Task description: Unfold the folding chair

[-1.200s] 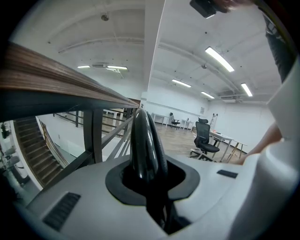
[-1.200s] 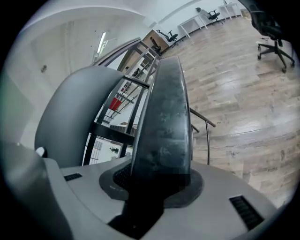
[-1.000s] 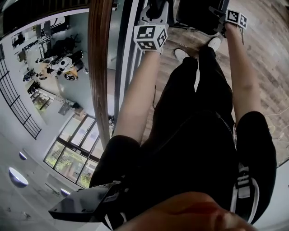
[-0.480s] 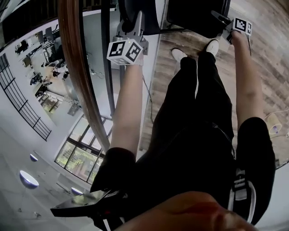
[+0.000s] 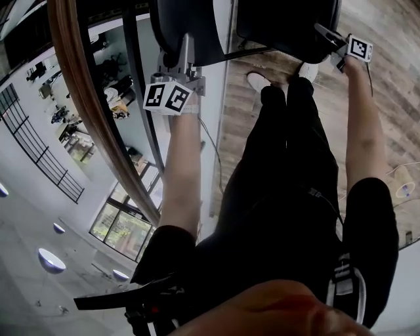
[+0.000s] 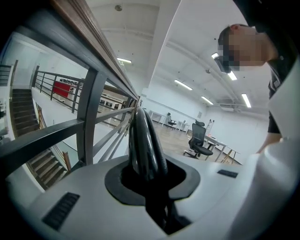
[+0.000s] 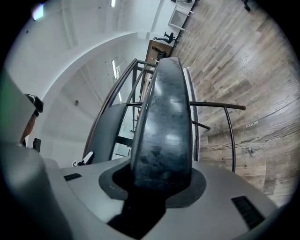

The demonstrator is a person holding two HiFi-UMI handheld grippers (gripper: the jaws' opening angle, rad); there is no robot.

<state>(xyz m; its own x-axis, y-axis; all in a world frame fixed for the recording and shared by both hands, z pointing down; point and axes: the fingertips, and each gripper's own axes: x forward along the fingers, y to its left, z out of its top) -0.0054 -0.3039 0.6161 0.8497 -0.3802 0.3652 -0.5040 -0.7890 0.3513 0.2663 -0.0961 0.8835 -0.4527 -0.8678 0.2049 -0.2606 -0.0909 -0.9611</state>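
Head view: handrail (image 5: pixel 77 98) right nxt to chair (image 5: pixel 289 23).

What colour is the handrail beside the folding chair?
Brown, with a wood look. The handrail shows best in the head view.

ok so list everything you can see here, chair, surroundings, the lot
black folding chair with thin metal frame: one, black, ahead of the feet
wooden handrail on dark metal posts: one, brown, left of the person
wood-plank floor: one, grey-brown, underfoot
wheeled office chairs: two at least, black, far across the room
white shoes: two, white, by the chair
black trousers: one pair, black, centre
left gripper: one, grey-white, shut on a chair panel's edge
right gripper: one, grey-white, shut on the other panel
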